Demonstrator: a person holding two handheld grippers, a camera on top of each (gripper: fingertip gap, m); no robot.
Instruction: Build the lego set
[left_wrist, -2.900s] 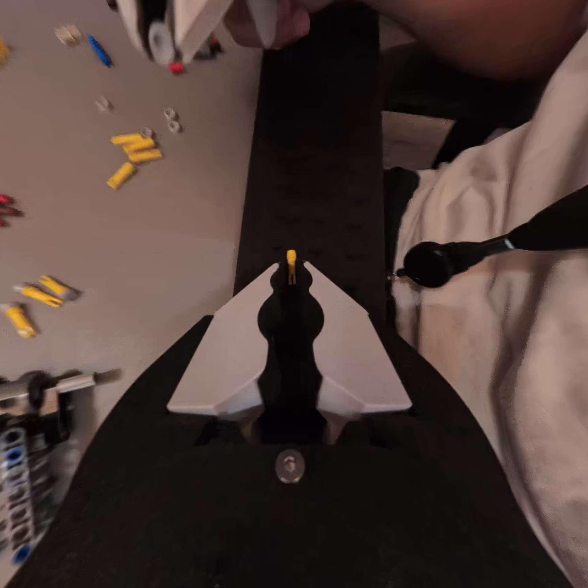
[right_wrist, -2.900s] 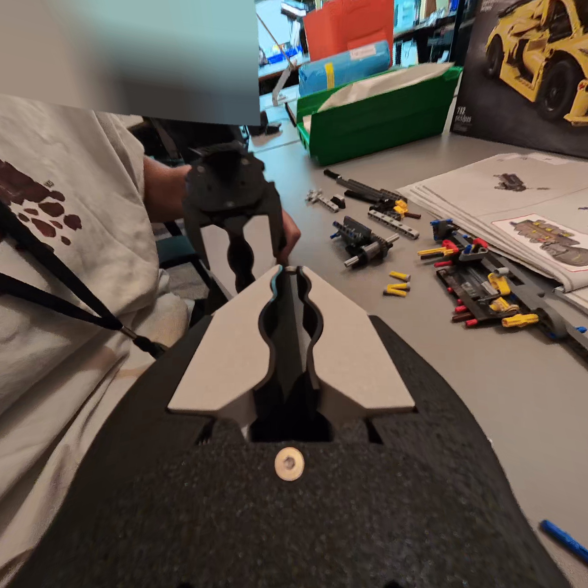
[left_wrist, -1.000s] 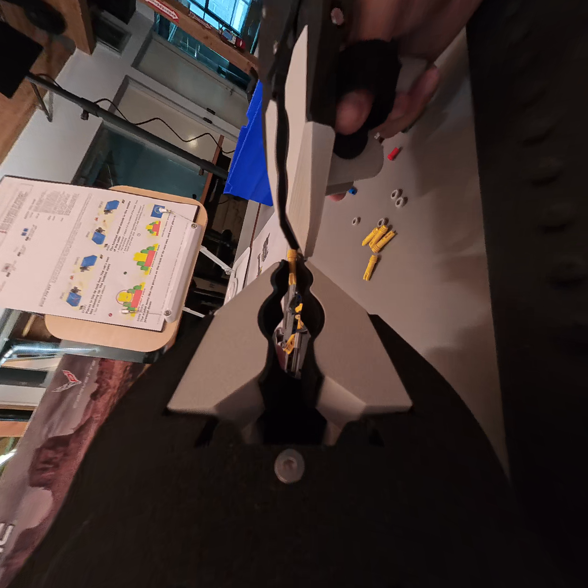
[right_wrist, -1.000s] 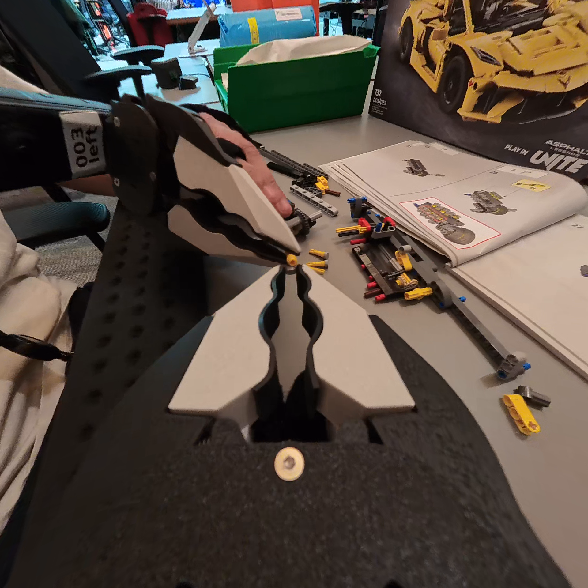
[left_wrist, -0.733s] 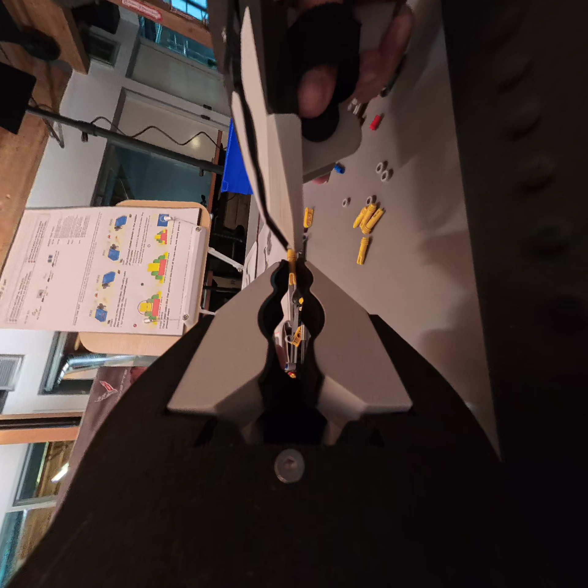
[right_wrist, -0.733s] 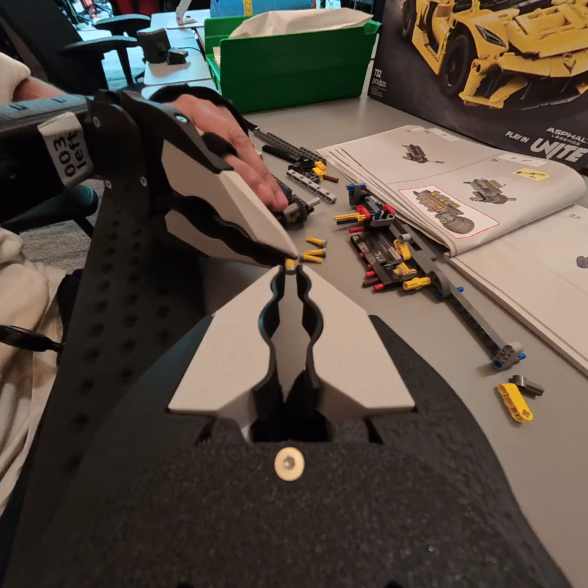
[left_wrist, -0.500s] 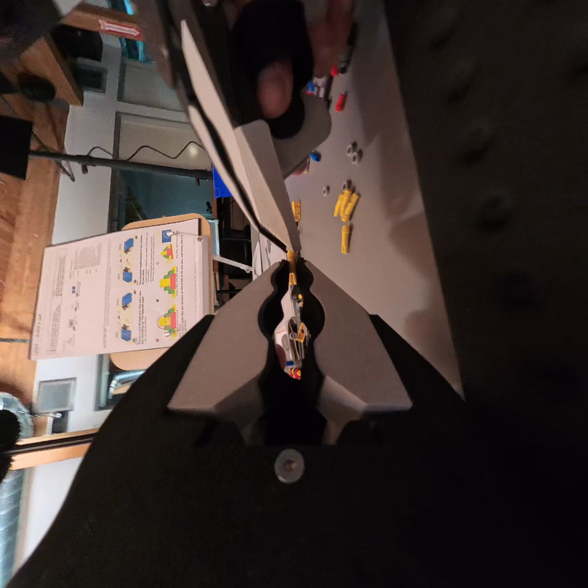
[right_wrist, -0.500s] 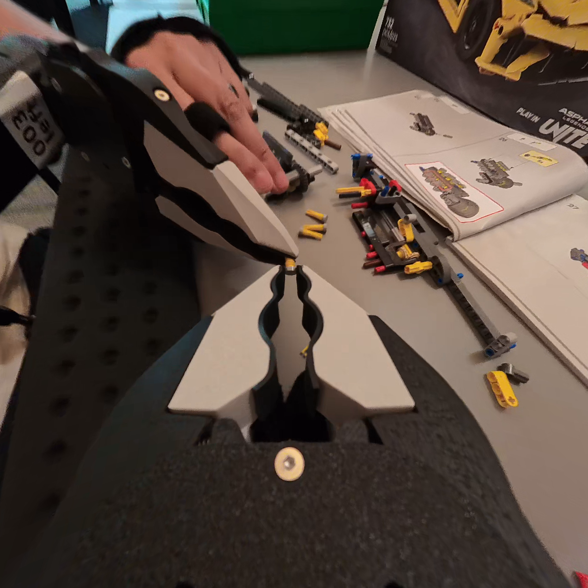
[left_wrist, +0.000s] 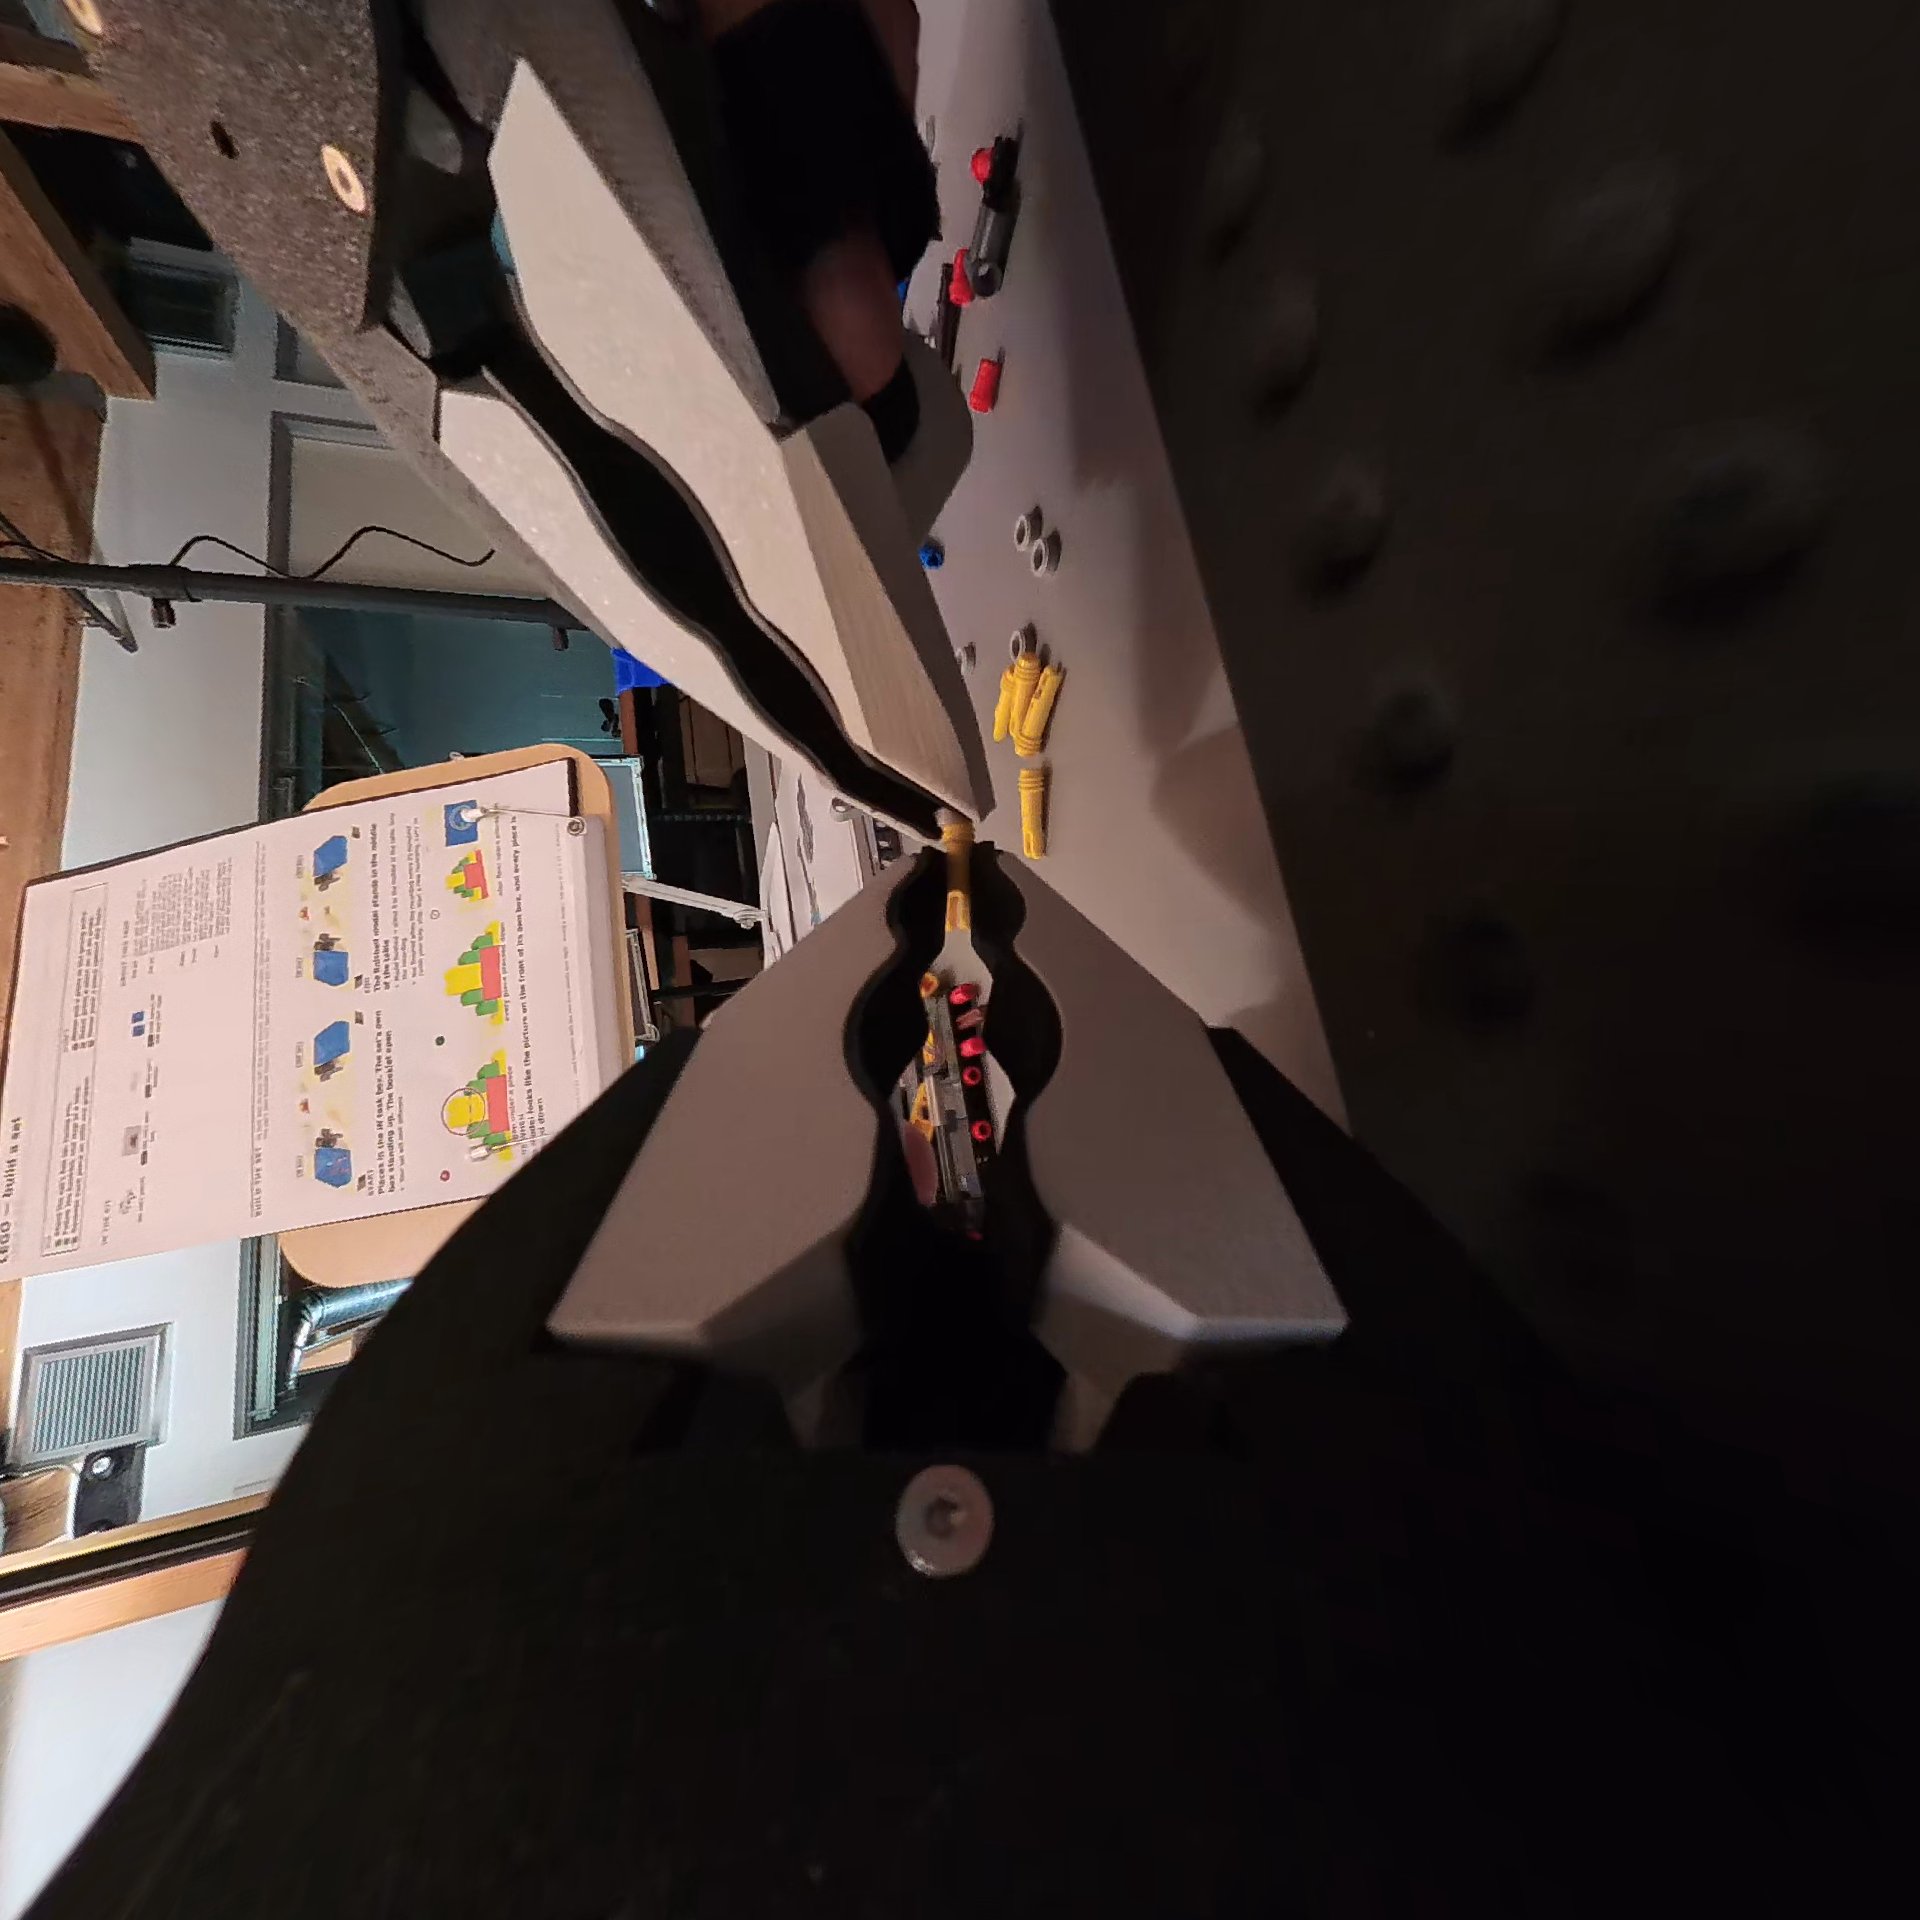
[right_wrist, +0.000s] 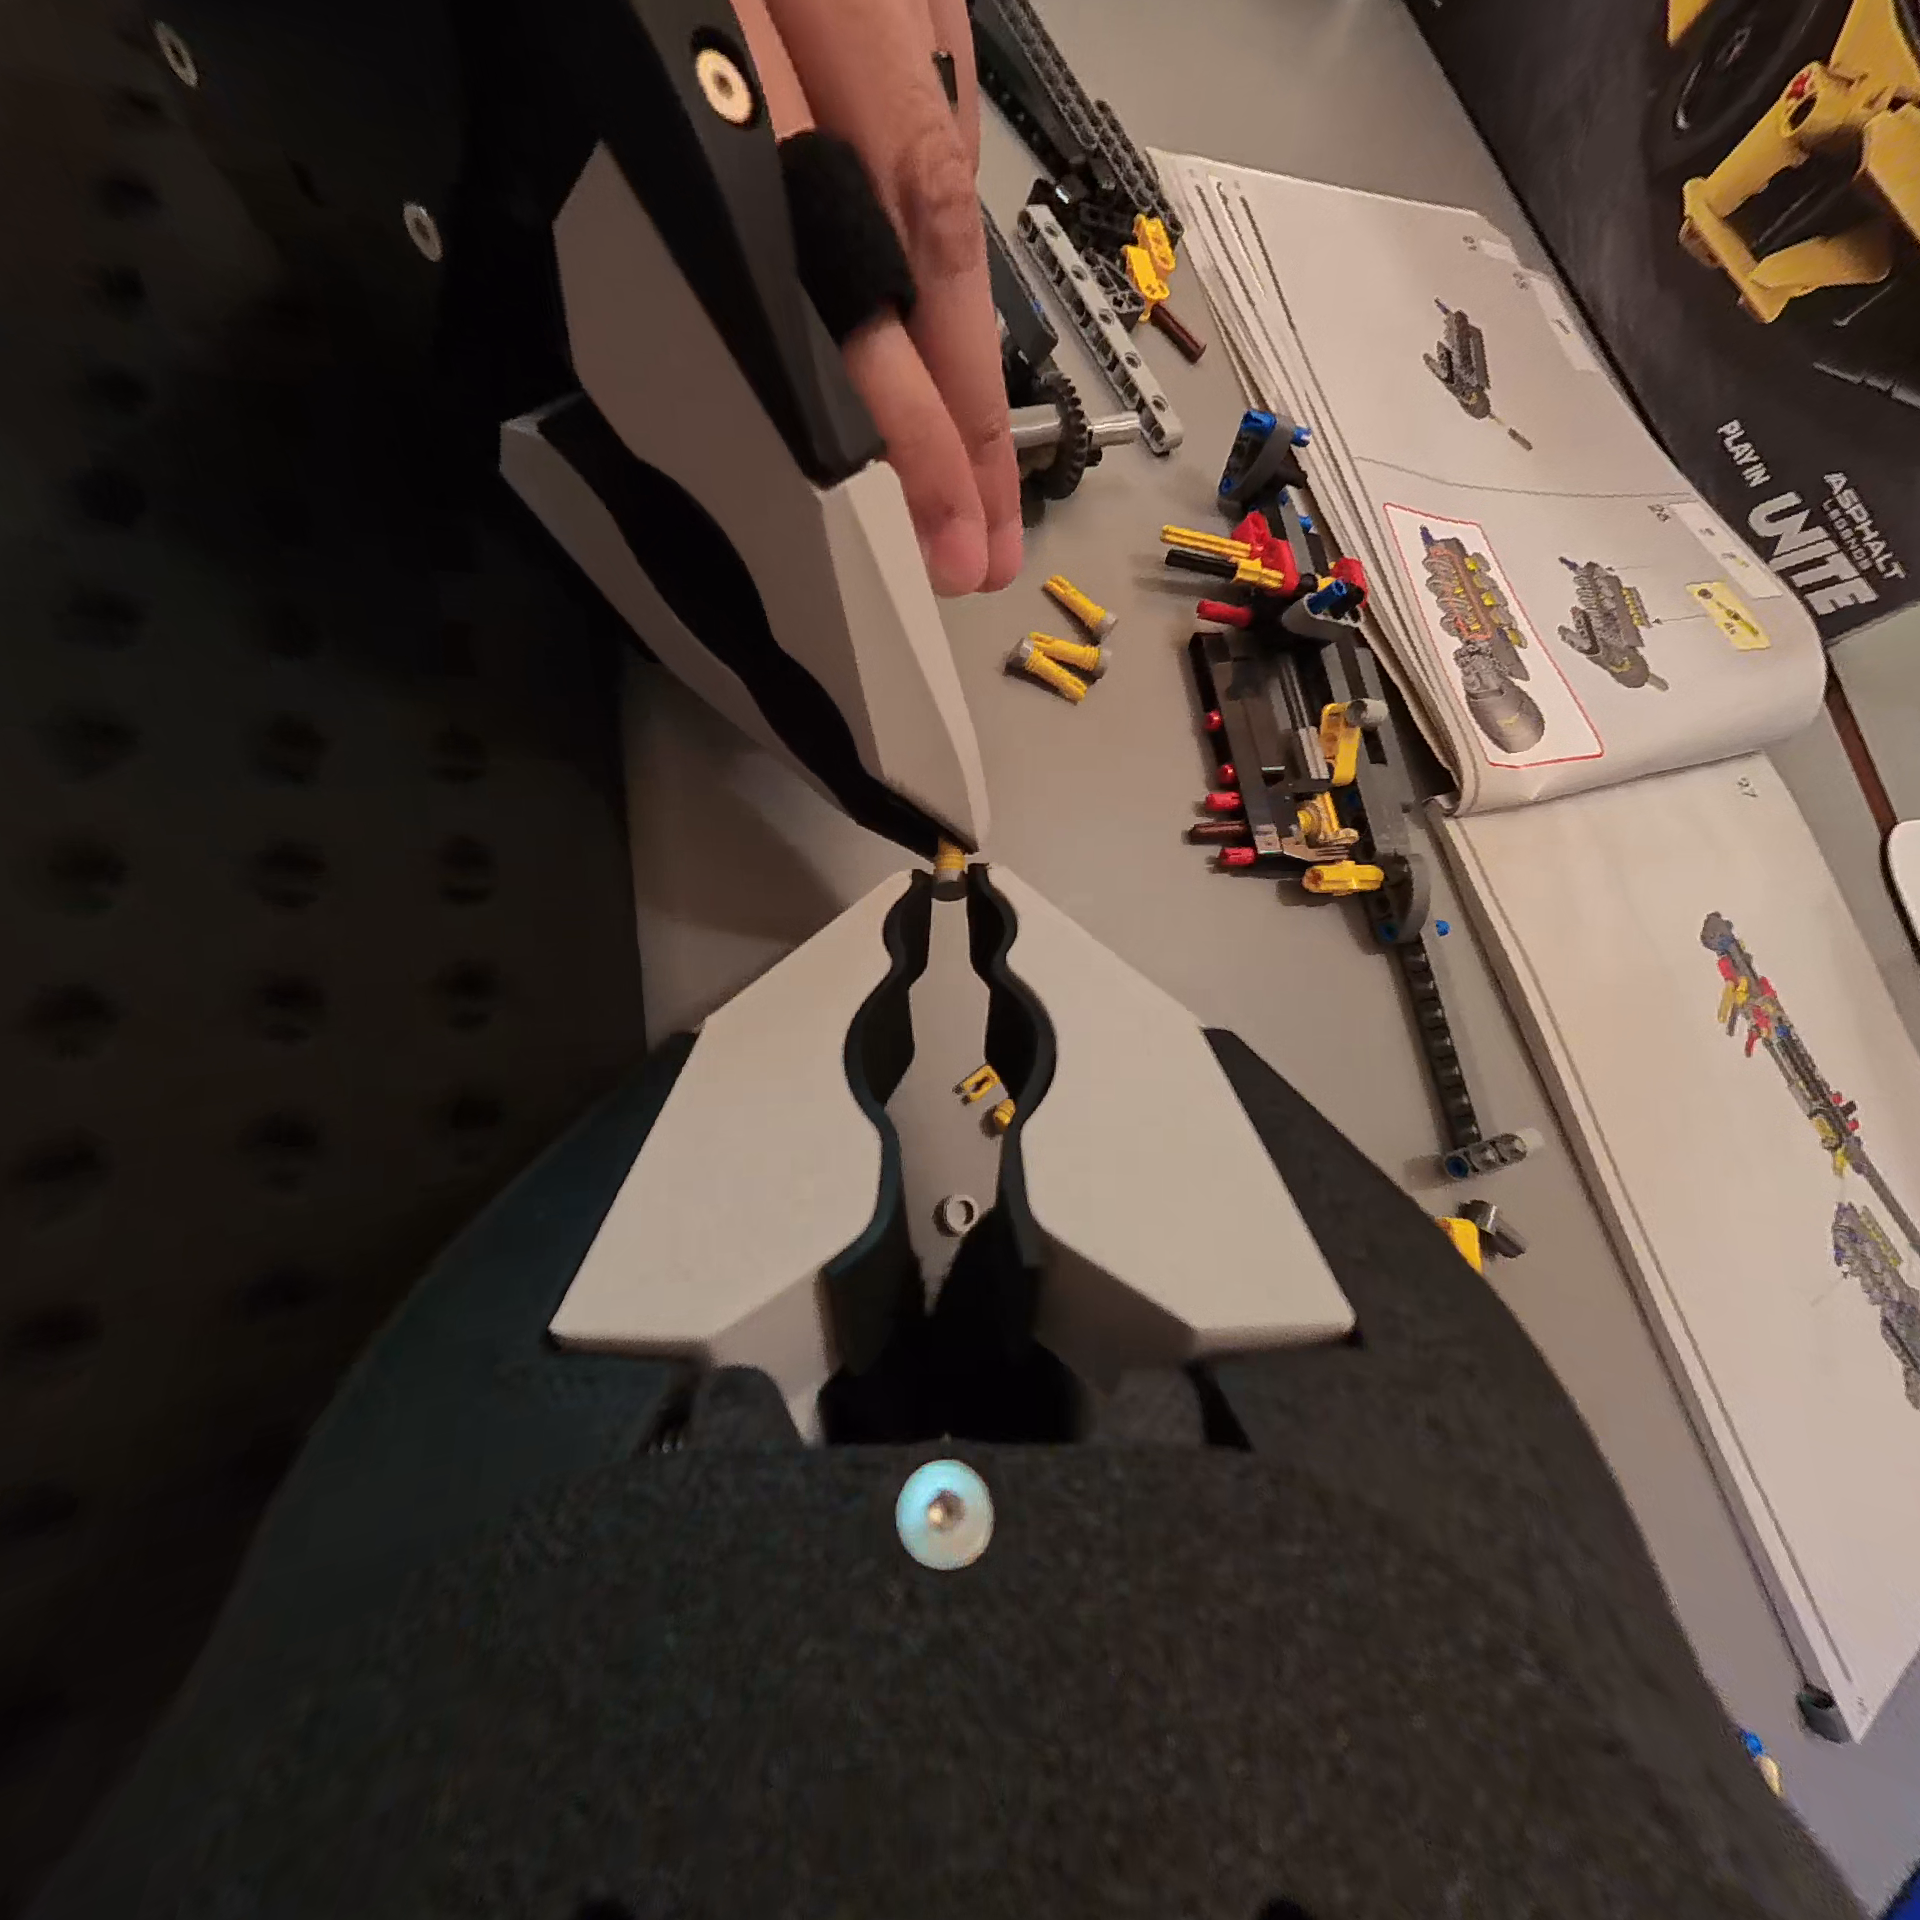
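**Pin transfer between grippers, tip to tip**

The left gripper (left_wrist: 957, 854) holds a yellow pin (left_wrist: 956, 891) at its very tips, jaws narrow and clamped on the shaft. The right gripper (right_wrist: 948, 878) meets it nose to nose; its jaws are nearly closed around the grey end of the same pin (right_wrist: 948, 871). The pin hangs in the air above the table (right_wrist: 1091, 935), bridging both tips.

Procedure, as judged from this pose:
- Keep both grippers on one axis; any twist is likely to lever the short pin out
- Confirm the right jaws are firm on the grey end before the left jaws ease off
- Release slowly, since only a small part of the pin is gripped on each side
- Carry the pin to the chassis (right_wrist: 1288, 748) lying beside the booklet (right_wrist: 1558, 520)

Loose yellow pins (right_wrist: 1060, 649) lie on the table near the left hand (right_wrist: 935, 312).

Change over the last second: the right gripper now tilts down more steeply, so the table fills its view, and the tips have gone from just apart to both touching the pin
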